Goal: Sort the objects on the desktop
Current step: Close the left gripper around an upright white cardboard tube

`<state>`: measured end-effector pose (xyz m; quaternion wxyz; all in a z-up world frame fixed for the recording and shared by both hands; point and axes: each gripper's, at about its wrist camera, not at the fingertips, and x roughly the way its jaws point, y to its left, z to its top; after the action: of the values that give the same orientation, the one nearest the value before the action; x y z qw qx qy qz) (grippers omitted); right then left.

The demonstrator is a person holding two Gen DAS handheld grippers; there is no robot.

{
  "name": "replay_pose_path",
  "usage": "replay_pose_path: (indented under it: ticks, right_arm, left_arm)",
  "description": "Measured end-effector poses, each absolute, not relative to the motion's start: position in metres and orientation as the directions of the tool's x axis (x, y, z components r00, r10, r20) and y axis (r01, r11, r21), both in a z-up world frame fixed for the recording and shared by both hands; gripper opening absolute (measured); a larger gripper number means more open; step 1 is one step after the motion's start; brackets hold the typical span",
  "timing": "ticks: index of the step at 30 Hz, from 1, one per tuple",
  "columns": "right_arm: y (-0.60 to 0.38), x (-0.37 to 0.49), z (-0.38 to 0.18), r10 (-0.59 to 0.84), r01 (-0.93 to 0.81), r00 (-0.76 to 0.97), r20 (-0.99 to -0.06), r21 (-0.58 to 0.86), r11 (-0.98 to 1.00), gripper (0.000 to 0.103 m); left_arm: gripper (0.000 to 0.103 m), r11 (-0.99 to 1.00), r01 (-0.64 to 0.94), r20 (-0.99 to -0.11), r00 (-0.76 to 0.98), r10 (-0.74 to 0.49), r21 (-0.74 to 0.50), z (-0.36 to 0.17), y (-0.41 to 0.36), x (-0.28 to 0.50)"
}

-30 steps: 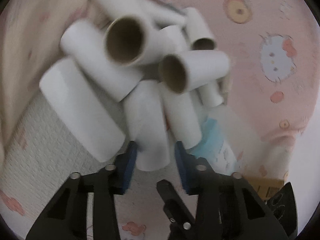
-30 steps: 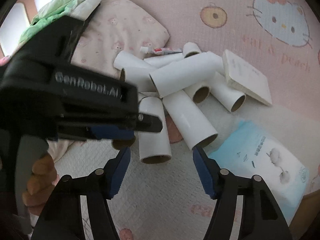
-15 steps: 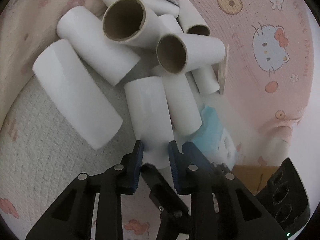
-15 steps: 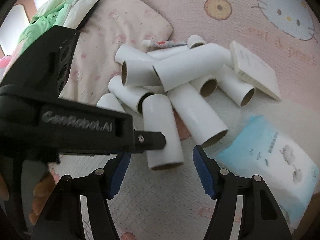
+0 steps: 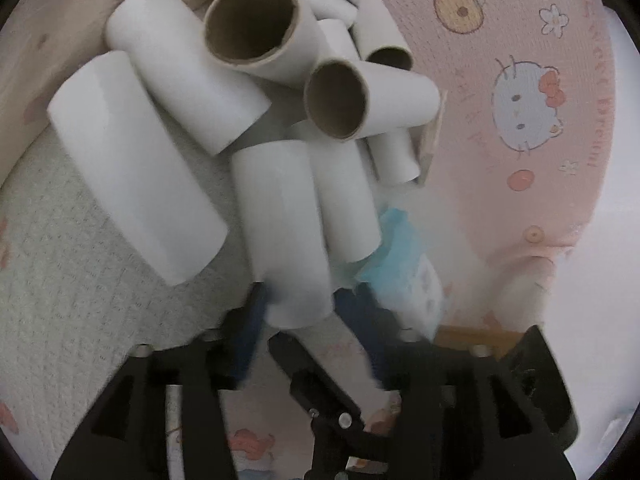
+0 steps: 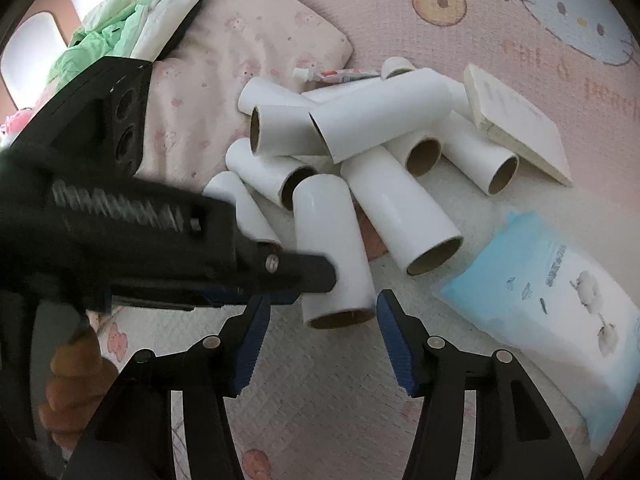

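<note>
Your left gripper [image 5: 298, 312] has its jaws opening, with the near end of a white cardboard tube [image 5: 280, 224] between the blue pads; motion blur hides whether the pads are touching it. Just to the right of that tube, beyond your right-hand pad, lies a second tube [image 5: 344, 200], and beside its near end sits a pale blue tissue pack [image 5: 400, 256]. To the left of your jaws a broad tube [image 5: 132, 160] lies slantwise on the white textured cloth [image 5: 60, 300]. Farther out along the fingers the rest of the pile [image 5: 280, 60] is heaped, two tubes showing their brown open mouths toward you. Your right gripper [image 6: 320, 316] is closing, its pads standing a little clear of the same tube's [image 6: 330, 248] open end, one on either side and neither pressing it. The black body of the left gripper crosses in from the left just above your left pad, a hand [image 6: 68, 380] below it. Right of your jaws lies the tissue pack [image 6: 556, 288]. Beyond the pile rest a book [image 6: 516, 120], a small tube of paste [image 6: 340, 76] and a pink pillow [image 6: 248, 48].
</note>
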<state>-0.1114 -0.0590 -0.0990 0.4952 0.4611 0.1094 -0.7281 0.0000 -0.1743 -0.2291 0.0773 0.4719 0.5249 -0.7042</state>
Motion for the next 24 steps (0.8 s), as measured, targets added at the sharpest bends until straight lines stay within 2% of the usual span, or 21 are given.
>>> replay_pose_path:
  ticks: [11, 13, 14, 17, 24]
  right_arm:
    - [-0.067, -0.117, -0.097, -0.631, 0.837, -0.08, -0.771, 0.292, -0.463, 0.053]
    - [-0.068, -0.116, -0.1, -0.602, 0.841, -0.088, -0.793, 0.264, -0.471, 0.053]
    - [-0.068, -0.115, -0.1, -0.599, 0.845, -0.1, -0.794, 0.25, -0.473, 0.047]
    - [-0.066, -0.112, -0.1, -0.593, 0.867, -0.107, -0.798, 0.217, -0.449, 0.035]
    - [-0.05, -0.113, -0.1, -0.591, 0.832, -0.067, -0.804, 0.283, -0.478, 0.034]
  left_arm:
    - [0.056, -0.427, 0.643, -0.77, -0.566, 0.294, -0.635, -0.229, -0.19, -0.01]
    - [0.042, -0.435, 0.66, -0.789, -0.548, 0.279, -0.612, -0.231, -0.189, -0.009]
    - [0.038, -0.459, 0.665, -0.805, -0.534, 0.259, -0.589, -0.231, -0.187, -0.008]
    - [0.038, -0.495, 0.641, -0.803, -0.54, 0.253, -0.587, -0.229, -0.183, -0.005]
    - [0.038, -0.558, 0.598, -0.809, -0.515, 0.284, -0.576, -0.229, -0.167, -0.004]
